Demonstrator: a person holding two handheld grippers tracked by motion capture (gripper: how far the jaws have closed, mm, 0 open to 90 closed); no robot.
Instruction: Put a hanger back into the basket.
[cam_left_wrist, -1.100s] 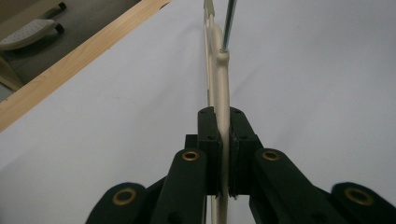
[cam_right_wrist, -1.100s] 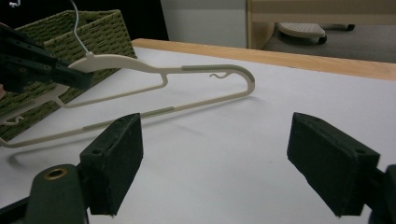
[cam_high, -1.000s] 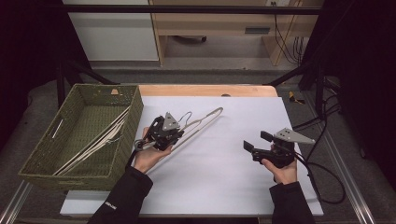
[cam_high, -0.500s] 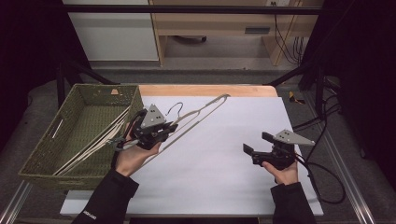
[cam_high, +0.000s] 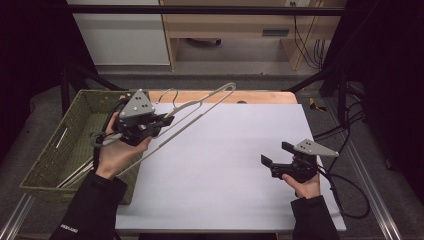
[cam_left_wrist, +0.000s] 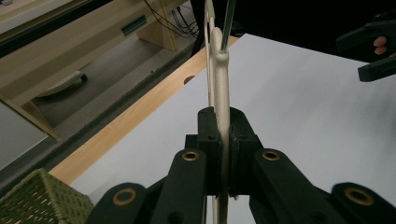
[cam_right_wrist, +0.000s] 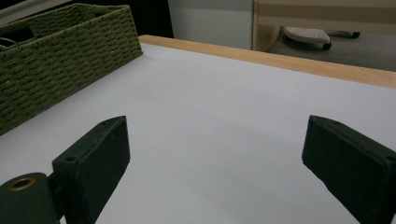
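Hanger (cam_high: 200, 107) is coming up off the table (cam_high: 235, 165) since a second ago, lifted and swung toward the basket (cam_high: 55, 155); likely heading in with the other hangers (cam_high: 82, 167) lying there. Left gripper (cam_high: 159, 121) is clamping the hanger's arm, jaws fully closed on it; hand is raised, just beside the basket's rim, the hanger slanting up to the right. Right gripper (cam_high: 272, 157) is resting low on the table, its jaws just opening wide, nothing between them.

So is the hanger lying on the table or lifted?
Lifted: the left tool clamps the hanger, tilted above the table.
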